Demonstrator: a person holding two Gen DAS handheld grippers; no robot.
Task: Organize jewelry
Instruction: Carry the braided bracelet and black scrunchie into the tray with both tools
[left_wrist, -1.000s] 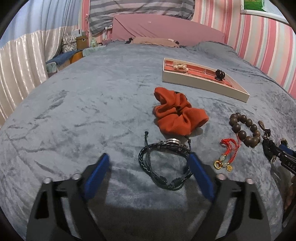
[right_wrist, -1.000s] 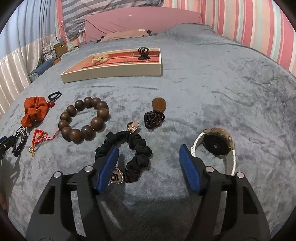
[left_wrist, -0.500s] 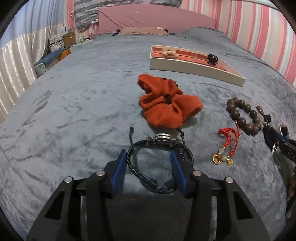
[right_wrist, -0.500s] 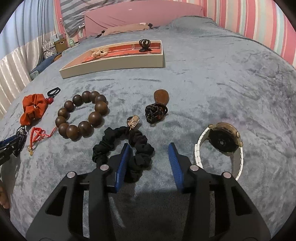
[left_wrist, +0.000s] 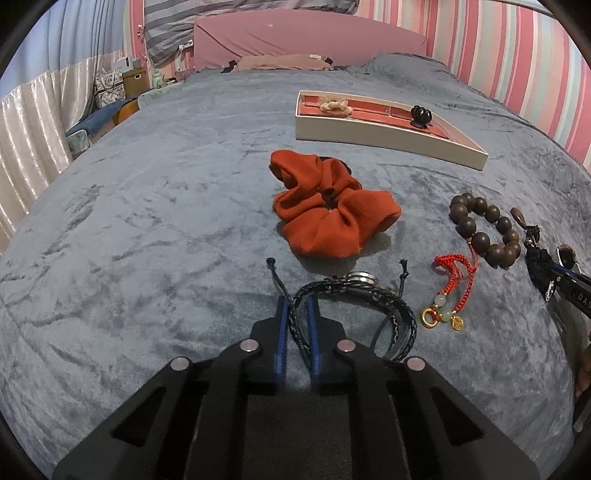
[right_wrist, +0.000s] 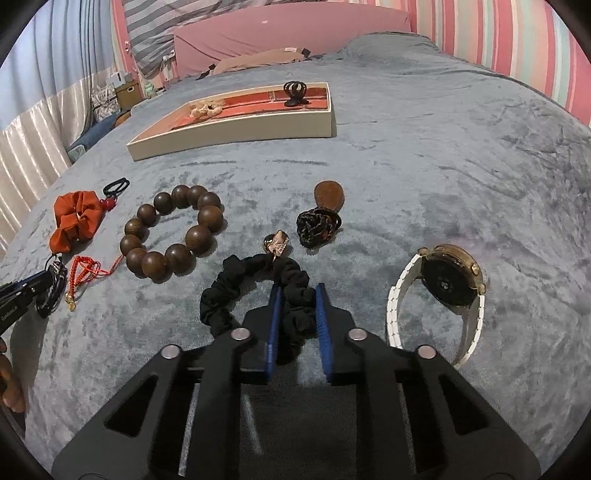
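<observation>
My left gripper (left_wrist: 297, 306) is shut on the left side of a black braided bracelet (left_wrist: 373, 295) lying on the grey bedspread. My right gripper (right_wrist: 297, 295) is shut on a black scrunchie (right_wrist: 236, 291) with a small charm. A cream tray with a red lining (left_wrist: 388, 134) stands farther back and holds a beige scrunchie (left_wrist: 334, 105) and a black hair claw (left_wrist: 421, 115); it also shows in the right wrist view (right_wrist: 236, 134).
On the bedspread lie an orange scrunchie (left_wrist: 328, 214), a brown wooden bead bracelet (right_wrist: 173, 232), a red cord charm (left_wrist: 454, 291), a dark knotted cord with a brown tag (right_wrist: 319, 221) and a white-strap watch (right_wrist: 447, 284). Pillows (left_wrist: 295, 40) lie at the head.
Both grippers have closed from wide open: the left onto the black braided bracelet, the right onto the black scrunchie. Both moved slightly forward.
</observation>
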